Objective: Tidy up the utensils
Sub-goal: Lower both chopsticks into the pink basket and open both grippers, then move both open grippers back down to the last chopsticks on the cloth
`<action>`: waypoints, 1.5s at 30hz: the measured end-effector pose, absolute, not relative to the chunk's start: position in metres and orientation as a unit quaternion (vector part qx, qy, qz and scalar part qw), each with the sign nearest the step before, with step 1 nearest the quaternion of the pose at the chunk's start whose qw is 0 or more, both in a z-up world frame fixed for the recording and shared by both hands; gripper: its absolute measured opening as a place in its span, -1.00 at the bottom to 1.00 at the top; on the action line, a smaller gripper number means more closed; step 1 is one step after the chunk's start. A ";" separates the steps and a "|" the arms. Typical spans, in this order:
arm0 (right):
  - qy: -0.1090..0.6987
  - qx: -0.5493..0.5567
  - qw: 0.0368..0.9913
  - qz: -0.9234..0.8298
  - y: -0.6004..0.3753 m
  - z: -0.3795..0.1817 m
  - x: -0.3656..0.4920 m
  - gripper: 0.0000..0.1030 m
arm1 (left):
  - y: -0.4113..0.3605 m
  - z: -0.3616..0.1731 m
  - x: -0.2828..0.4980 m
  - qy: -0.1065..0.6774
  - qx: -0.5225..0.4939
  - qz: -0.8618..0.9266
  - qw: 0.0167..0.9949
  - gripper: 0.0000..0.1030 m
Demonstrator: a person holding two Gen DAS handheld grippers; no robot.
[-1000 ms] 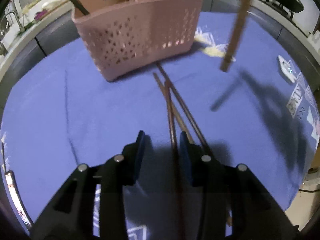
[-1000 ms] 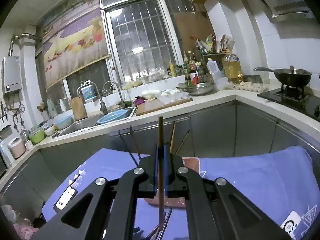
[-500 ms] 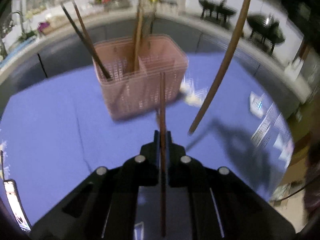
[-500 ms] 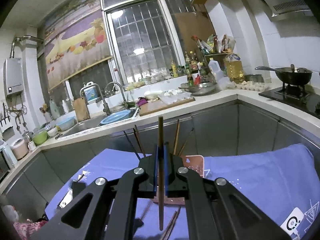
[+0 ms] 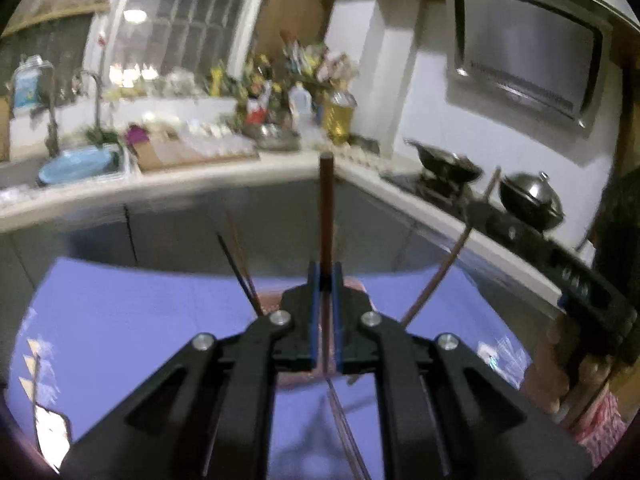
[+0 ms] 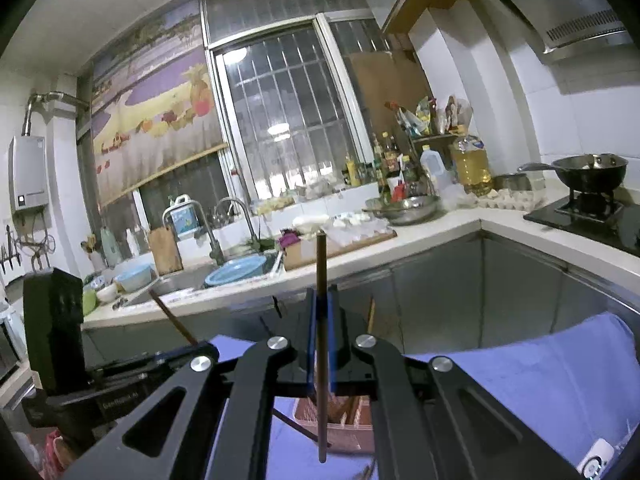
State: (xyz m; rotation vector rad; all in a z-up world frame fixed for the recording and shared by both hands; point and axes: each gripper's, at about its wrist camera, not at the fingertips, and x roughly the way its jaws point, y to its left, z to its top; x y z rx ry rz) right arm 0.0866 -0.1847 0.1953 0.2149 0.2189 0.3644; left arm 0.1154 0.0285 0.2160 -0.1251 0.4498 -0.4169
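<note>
The left wrist view is blurry. It shows the left gripper (image 5: 325, 280) with its jaws pressed together on a dark brown chopstick (image 5: 326, 216). This chopstick stands straight up and down. Its top end pokes high above the jaws and its lower part runs down between the blue pads (image 5: 315, 312). Far to the right in this view, the right gripper (image 5: 560, 264) shows as a dark bar holding a second chopstick (image 5: 440, 276) that leans, with its top end to the right. More thin chopsticks (image 5: 240, 268) stick up just behind the left gripper, and only a bit of the pink basket (image 5: 356, 282) peeks out there.

The right wrist view is sharp. It shows the right gripper (image 6: 321, 312) with its jaws squeezed shut on the second chopstick (image 6: 321, 272). Here the stick looks upright, its top above the jaws and its bottom tip hanging below them, right over the pink basket (image 6: 348, 436). The basket sits on the blue cloth (image 6: 520, 376) on the tabletop, with sticks inside it. At the left of this view is the left gripper (image 6: 176, 356), and the dark brown chopstick (image 6: 172, 318) pokes up from it, leaning left
</note>
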 end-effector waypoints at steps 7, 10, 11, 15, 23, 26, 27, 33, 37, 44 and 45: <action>0.093 0.105 0.973 0.183 -0.171 0.202 0.126 -0.90 | 0.040 0.238 0.155 0.191 -0.072 -0.157 0.966 -0.91; 0.104 0.108 0.971 0.184 -0.169 0.195 0.143 -0.90 | 0.037 0.233 0.168 0.199 -0.070 -0.153 0.965 -0.91; 0.108 0.108 0.971 0.184 -0.169 0.191 0.146 -0.90 | 0.036 0.230 0.170 0.202 -0.069 -0.154 0.965 -0.91; 0.128 0.101 0.970 0.180 -0.167 0.168 0.161 -0.90 | 0.025 0.211 0.179 0.215 -0.049 -0.154 0.963 -0.91; 0.211 0.095 0.957 0.174 -0.162 0.118 0.188 -0.89 | 0.001 0.155 0.202 0.285 -0.022 -0.165 0.944 -0.89; 0.265 0.103 0.942 0.177 -0.160 0.098 0.195 -0.85 | -0.006 0.137 0.208 0.323 -0.010 -0.157 0.933 -0.83; 0.276 0.107 0.938 0.178 -0.160 0.095 0.196 -0.84 | -0.007 0.135 0.208 0.329 -0.008 -0.151 0.932 -0.80; 0.262 0.111 0.942 0.177 -0.161 0.102 0.167 -0.76 | 0.011 0.142 0.182 0.300 -0.032 -0.121 0.946 -0.22; 0.242 0.126 0.945 0.181 -0.167 0.110 0.134 -0.37 | 0.021 0.152 0.144 0.262 -0.034 -0.111 0.958 0.01; 0.238 0.155 0.938 0.198 -0.180 0.080 0.054 0.24 | 0.027 0.118 0.077 0.264 -0.007 -0.108 0.958 0.19; 0.247 0.160 0.935 0.197 -0.180 0.069 0.044 0.26 | 0.028 0.108 0.071 0.275 -0.005 -0.107 0.956 0.19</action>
